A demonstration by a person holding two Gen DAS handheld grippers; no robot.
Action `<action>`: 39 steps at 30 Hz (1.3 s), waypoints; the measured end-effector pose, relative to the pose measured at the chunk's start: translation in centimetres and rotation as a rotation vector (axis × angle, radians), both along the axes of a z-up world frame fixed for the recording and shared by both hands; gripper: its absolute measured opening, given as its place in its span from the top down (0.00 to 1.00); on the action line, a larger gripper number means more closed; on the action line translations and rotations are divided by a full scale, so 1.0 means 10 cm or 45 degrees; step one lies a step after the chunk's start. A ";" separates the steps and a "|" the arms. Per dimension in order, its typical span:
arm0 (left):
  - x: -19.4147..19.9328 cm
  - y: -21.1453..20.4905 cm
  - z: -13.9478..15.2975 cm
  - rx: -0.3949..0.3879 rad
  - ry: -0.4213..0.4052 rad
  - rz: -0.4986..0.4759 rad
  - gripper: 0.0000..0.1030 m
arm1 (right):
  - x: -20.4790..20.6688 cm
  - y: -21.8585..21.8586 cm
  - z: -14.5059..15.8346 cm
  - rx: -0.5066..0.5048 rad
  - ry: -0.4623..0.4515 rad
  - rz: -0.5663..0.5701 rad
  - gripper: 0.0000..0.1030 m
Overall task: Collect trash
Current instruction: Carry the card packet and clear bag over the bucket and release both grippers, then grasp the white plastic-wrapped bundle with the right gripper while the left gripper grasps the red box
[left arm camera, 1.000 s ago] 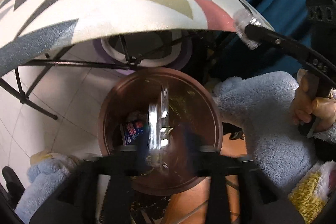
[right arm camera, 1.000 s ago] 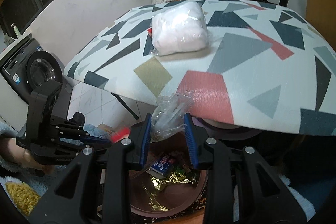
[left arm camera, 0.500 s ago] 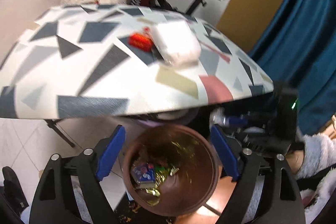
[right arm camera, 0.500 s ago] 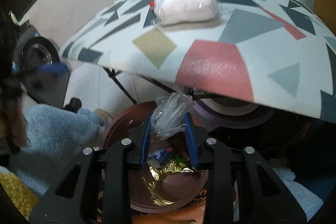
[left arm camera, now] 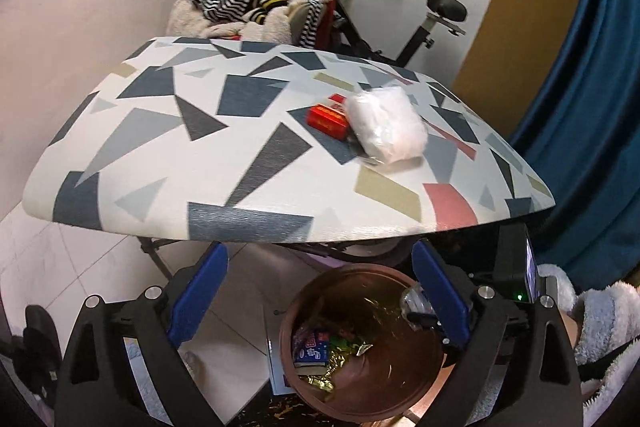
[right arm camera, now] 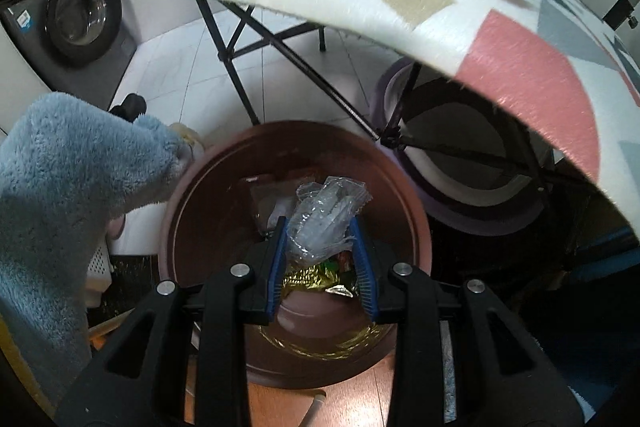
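Observation:
My right gripper (right arm camera: 322, 245) is shut on a crumpled clear plastic wrapper (right arm camera: 324, 219) and holds it over the mouth of the brown trash bin (right arm camera: 192, 211). The bin (left arm camera: 304, 383) holds a blue packet (left arm camera: 312, 347) and gold foil (left arm camera: 340, 359). My left gripper (left arm camera: 320, 291) is open and empty, raised above the bin's left side, facing the patterned table (left arm camera: 200, 147). On the table lie a red box (left arm camera: 328, 121) and a white plastic-wrapped bundle (left arm camera: 386, 129).
The table stands on black folding legs (right arm camera: 256, 67). A purple-rimmed basin (right arm camera: 460, 163) sits under it. A washing machine (right arm camera: 76, 15) is at the left. A clothes pile (left arm camera: 256, 7) and an exercise bike (left arm camera: 424, 23) stand behind the table. A blue curtain (left arm camera: 592, 107) hangs at the right.
My left gripper opened, rose from the bin and now faces the tabletop. My right gripper moved down from the table edge with the wrapper to just above the bin.

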State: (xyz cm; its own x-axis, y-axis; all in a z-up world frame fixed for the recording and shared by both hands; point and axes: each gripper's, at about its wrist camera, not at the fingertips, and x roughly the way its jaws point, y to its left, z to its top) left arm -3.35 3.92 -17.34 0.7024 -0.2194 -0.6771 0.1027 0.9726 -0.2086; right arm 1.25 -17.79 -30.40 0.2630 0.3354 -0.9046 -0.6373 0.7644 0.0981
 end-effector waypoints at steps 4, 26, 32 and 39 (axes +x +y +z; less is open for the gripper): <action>0.00 0.10 -0.01 -0.016 0.005 0.045 0.11 | -0.02 -0.01 -0.06 -0.005 0.022 -0.004 0.65; -0.01 0.16 -0.10 -0.047 0.038 0.076 0.11 | 0.05 -0.24 0.16 0.132 -0.065 -0.182 0.06; 0.00 0.17 -0.11 -0.047 0.034 0.082 0.11 | 0.11 -0.31 0.24 0.149 -0.091 -0.226 0.06; 0.00 0.18 -0.16 -0.063 0.047 0.096 0.11 | 0.14 -0.35 0.29 0.163 -0.121 -0.249 0.06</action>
